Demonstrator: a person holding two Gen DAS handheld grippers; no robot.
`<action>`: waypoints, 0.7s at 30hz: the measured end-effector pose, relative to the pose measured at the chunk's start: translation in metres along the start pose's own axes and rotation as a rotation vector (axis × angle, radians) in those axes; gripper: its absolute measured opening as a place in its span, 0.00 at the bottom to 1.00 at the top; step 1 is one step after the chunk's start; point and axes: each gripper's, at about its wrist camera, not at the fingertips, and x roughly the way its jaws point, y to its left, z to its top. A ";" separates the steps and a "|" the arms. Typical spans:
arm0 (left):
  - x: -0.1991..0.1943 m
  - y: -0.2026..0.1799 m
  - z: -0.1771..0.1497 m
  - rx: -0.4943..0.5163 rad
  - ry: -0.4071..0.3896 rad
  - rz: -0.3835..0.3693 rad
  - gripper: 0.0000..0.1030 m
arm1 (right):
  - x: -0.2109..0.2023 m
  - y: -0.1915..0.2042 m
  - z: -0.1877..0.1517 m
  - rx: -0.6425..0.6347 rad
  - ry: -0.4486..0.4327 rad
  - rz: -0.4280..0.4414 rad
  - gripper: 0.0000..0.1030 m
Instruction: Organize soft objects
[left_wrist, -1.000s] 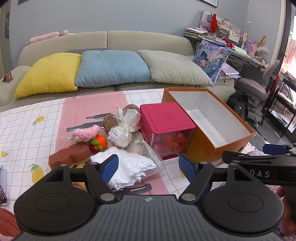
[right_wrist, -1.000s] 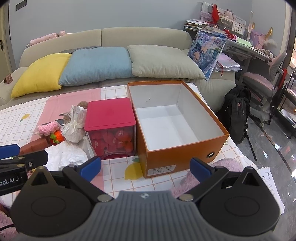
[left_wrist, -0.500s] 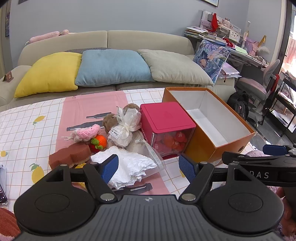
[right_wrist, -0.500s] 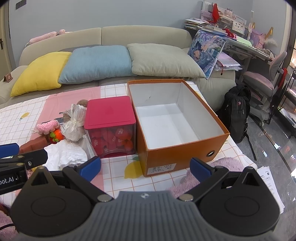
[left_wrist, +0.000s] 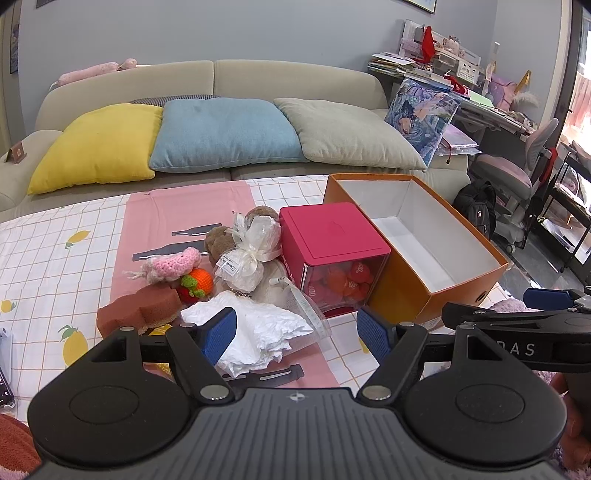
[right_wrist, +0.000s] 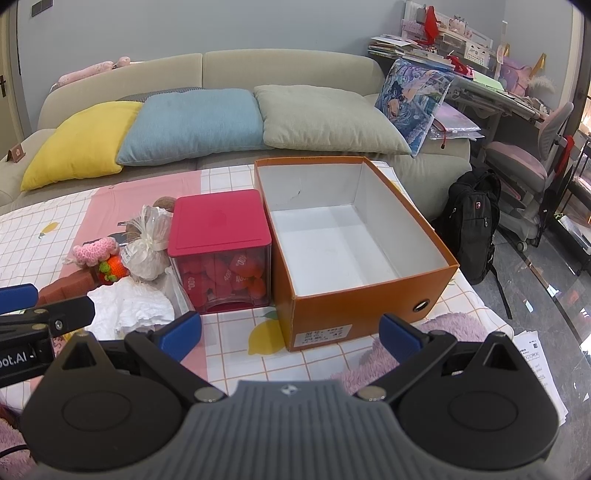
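A heap of soft things lies on the checked cloth: a crumpled white cloth (left_wrist: 258, 328), a brown sponge (left_wrist: 142, 310), an orange knitted fruit (left_wrist: 197, 282), a pink crochet piece (left_wrist: 173, 262), a white gauze pouch (left_wrist: 245, 254) and brown plush balls (left_wrist: 221, 240). Right of them stands a pink-lidded clear bin (left_wrist: 332, 254) (right_wrist: 219, 243) with red pieces inside, then an open orange box (right_wrist: 354, 240) (left_wrist: 424, 243) with a bare white floor. My left gripper (left_wrist: 297, 332) hovers open just before the white cloth. My right gripper (right_wrist: 290, 334) is open in front of the orange box, holding nothing.
A sofa with yellow (left_wrist: 98, 144), blue (left_wrist: 225, 134) and beige (left_wrist: 347, 133) cushions runs along the table's far side. A black backpack (right_wrist: 471, 221), a desk and a chair (right_wrist: 524, 173) stand at right. A purple fuzzy rug (right_wrist: 454, 328) lies by the table's near right corner.
Both grippers have edged slightly forward and lower toward the table; the objects have not moved and both stay open.
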 end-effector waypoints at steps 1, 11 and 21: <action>0.000 0.000 0.000 -0.001 0.000 0.000 0.84 | 0.000 0.000 0.000 0.000 0.000 0.000 0.97; 0.000 0.000 -0.001 0.002 0.001 0.001 0.84 | 0.003 0.000 0.001 0.001 0.013 -0.002 0.97; 0.002 0.000 -0.003 0.000 0.003 -0.002 0.82 | 0.004 0.001 0.004 0.000 0.025 -0.004 0.97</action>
